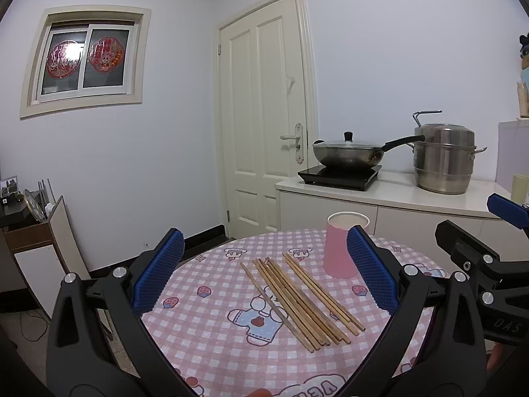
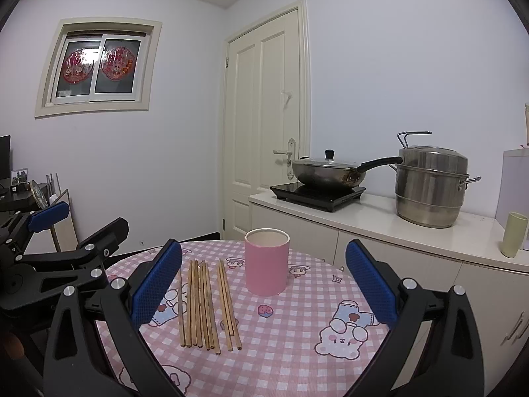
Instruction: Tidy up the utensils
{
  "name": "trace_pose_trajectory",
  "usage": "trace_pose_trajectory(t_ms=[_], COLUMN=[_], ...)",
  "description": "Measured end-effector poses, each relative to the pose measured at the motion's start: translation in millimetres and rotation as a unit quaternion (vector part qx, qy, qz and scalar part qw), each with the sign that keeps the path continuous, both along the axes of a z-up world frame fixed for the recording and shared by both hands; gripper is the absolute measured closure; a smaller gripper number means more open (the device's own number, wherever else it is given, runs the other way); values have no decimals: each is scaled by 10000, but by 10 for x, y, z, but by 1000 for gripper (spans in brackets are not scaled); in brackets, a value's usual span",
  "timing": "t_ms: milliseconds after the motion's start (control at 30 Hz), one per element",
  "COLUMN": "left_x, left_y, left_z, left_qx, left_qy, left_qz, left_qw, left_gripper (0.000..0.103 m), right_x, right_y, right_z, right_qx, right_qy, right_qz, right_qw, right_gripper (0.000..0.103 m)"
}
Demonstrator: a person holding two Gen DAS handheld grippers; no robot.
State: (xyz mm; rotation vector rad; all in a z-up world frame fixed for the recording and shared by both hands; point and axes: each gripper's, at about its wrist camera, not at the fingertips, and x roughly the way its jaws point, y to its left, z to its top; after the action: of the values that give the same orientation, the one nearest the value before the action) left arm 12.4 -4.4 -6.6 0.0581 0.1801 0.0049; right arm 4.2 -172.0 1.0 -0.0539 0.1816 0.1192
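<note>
Hovering wide open and empty, my left gripper [image 1: 263,266] and right gripper [image 2: 264,278] faced chopsticks [image 2: 208,304]; pink cup [image 2: 266,266] stood at two o'clock.

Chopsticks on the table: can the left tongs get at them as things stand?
Probably yes. The left tongs are open, the chopsticks lie flat between them in view, and the pink cup stands off to the side.

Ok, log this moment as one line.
left hand-held gripper: open | right hand-held gripper: open | chopsticks: flat on table, untouched | pink cup: upright
</note>
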Motion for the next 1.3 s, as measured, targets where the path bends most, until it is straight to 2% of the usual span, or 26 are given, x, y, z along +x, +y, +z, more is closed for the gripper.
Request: trace_pose_trajectory(t_ms=[400,533,633,700,833,900,1000,1067,1167,1300], left_x=[137,293,464,584,906,1047,1261,1329,1401,1507], left_y=[32,82,191,278,473,550,664,693,642,473], left_z=[-131,-234,-333,-413,-706,-885,-1190,-1276,-1313,-1318], left_qx=[-18,-90,-331,-629,-1205,-1379,-1781,-1892,-1834,-1511], left_qy=[129,538,979,1311,2239,2764,3515,3705,3784,3881], left_qz=[-104,-172,-293,-344,-147,-34,-11,198,273,346], left_qw=[9999,9984,9942,9888,9670,9511,9191,9091,9069,9085], left_gripper=[6,6,6,6,6,6,6,6,6,6], right_x=[83,180,312,433,587,657,735,796,857,957], right_y=[-4,-6,-32,-42,-41,-56,-73,-91,-101,-96], right_z=[-72,-151,-266,-373,-551,-623,-690,-748,-792,-822], right_qx=[26,14,-39,-58,-118,-161,-166,-165,-139,-174], right_qy=[94,234,494,805,1219,1384,1566,1694,1838,1912], right_qz=[83,141,126,128,124,92,95,95,173,249], right_qw=[9999,9996,9987,9967,9924,9902,9875,9854,9827,9811], right_gripper=[8,8,8,8,8,7,7,7,8,7])
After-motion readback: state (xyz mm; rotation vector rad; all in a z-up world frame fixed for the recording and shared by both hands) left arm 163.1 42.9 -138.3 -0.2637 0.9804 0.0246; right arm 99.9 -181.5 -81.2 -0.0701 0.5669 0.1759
